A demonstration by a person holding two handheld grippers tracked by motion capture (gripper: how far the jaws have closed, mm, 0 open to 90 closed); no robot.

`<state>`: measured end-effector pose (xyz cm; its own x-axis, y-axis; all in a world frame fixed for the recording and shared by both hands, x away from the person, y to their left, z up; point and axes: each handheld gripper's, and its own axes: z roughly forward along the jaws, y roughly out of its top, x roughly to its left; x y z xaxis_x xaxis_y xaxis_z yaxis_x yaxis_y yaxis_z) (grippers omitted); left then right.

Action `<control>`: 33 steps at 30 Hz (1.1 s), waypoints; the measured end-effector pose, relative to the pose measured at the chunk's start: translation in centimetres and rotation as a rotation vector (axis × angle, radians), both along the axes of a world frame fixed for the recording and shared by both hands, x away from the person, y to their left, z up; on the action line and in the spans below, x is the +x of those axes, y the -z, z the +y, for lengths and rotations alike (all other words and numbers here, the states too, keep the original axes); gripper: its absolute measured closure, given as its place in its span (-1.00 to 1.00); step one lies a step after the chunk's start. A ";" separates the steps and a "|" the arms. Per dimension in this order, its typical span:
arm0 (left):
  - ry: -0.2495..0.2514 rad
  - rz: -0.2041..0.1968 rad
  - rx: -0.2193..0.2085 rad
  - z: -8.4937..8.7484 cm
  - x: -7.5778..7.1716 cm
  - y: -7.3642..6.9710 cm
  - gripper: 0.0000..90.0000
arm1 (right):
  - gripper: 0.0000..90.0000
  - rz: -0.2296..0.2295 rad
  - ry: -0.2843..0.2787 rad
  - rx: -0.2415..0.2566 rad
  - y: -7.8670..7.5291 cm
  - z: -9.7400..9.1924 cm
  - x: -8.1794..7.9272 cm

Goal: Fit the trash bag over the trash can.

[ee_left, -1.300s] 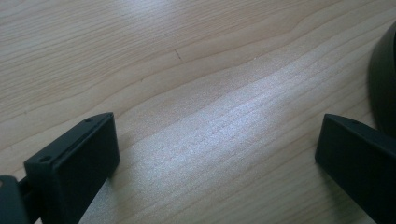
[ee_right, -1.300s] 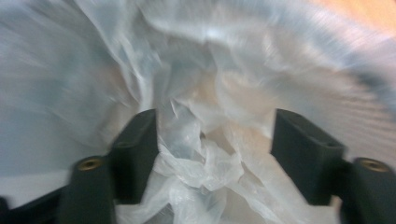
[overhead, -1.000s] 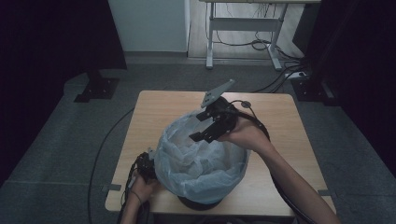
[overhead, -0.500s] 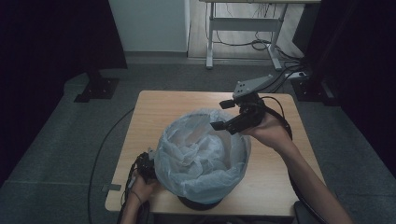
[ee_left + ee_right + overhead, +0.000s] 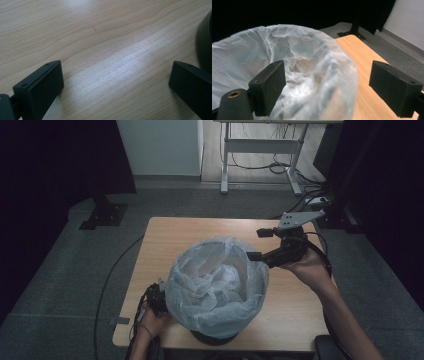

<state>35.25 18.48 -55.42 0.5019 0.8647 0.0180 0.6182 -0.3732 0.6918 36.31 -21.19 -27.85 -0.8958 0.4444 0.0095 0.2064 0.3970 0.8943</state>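
The right gripper (image 5: pixel 258 244) has just opened its jaws and moved off the bin's white liner (image 5: pixel 215 285), holding nothing, so that rim side seems fitted.

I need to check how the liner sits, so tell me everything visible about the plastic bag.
The plastic bag is thin, translucent, whitish and crinkled. It lines a dark round bin, its edge folded over the rim and down the outside, its mouth open upward and its inside crumpled. It stands near the table's front edge. No gripper visibly holds it.
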 end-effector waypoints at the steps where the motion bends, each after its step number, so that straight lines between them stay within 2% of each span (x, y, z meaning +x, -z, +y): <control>1: 0.000 0.000 0.000 0.0 0.0 0.0 -1.00 | -0.71 -0.004 0.007 -0.001 0.1 -0.4 -0.1; 8: 0.005 -0.001 0.000 0.0 0.0 0.0 -1.00 | -0.71 -0.015 0.060 0.020 1.3 -3.3 -0.5; 11: 0.005 0.000 0.000 0.0 0.0 0.0 -1.00 | -0.71 -0.031 0.097 0.002 2.0 -4.4 -0.7; 19: 0.006 0.000 0.000 0.0 0.0 0.0 -1.00 | -0.71 -0.023 0.161 0.019 4.3 -7.1 -0.7; 25: 0.005 -0.001 0.000 0.0 0.0 0.0 -1.00 | -0.71 -0.001 0.214 0.040 6.9 -9.0 -0.6; 26: 0.005 -0.001 0.000 0.0 0.0 0.0 -1.00 | -0.71 0.003 0.236 0.041 7.9 -9.6 -0.7; 28: 0.005 -0.001 0.000 0.0 0.0 0.0 -1.00 | -0.71 0.007 0.257 0.044 8.9 -10.2 -0.7; 33: 0.005 -0.001 0.000 0.0 0.0 0.0 -1.00 | -0.71 0.015 0.301 0.033 11.4 -11.4 -0.9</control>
<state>35.23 18.52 -55.43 0.5063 0.8622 0.0180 0.6158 -0.3761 0.6923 35.43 -32.56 -39.21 -0.7238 0.6889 0.0402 0.3236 0.2873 0.9015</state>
